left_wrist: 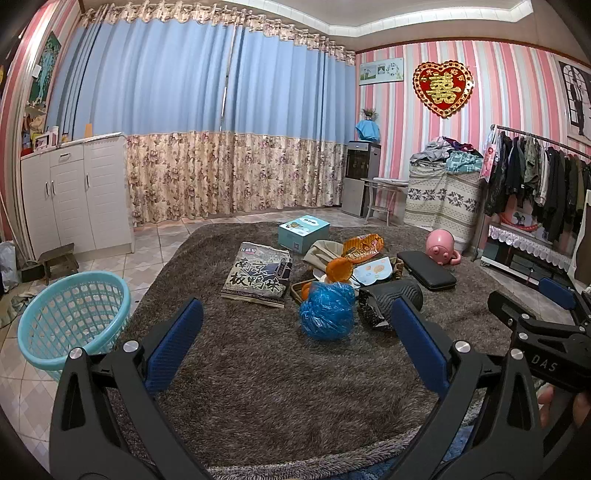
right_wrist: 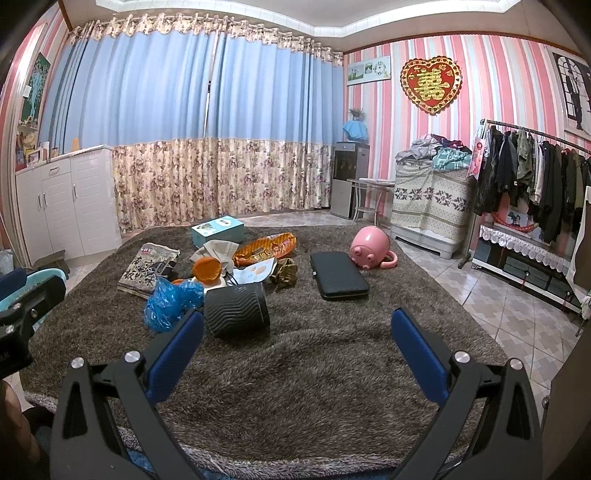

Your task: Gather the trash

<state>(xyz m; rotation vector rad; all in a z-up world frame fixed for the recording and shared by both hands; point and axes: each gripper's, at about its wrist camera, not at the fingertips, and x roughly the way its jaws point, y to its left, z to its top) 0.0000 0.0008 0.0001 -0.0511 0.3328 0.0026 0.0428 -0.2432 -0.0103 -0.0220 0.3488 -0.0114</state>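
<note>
Pink and white striped walls (right_wrist: 373, 122), with a red heart ornament (left_wrist: 443, 88) hung high on the right one. Blue curtains (left_wrist: 207, 85) with a flowered lower band across the whole far side, drawn shut. White cabinet (left_wrist: 74, 199) at the left, beside the curtains. Water dispenser (right_wrist: 349, 177) in the far corner. Clothes rail (right_wrist: 532, 177) full of dark garments along the right wall. Pale tiled floor (right_wrist: 517, 310), mostly covered by a shaggy grey-brown rug (left_wrist: 258, 369). White moulded ceiling (right_wrist: 332, 14), dim indoor light.
</note>
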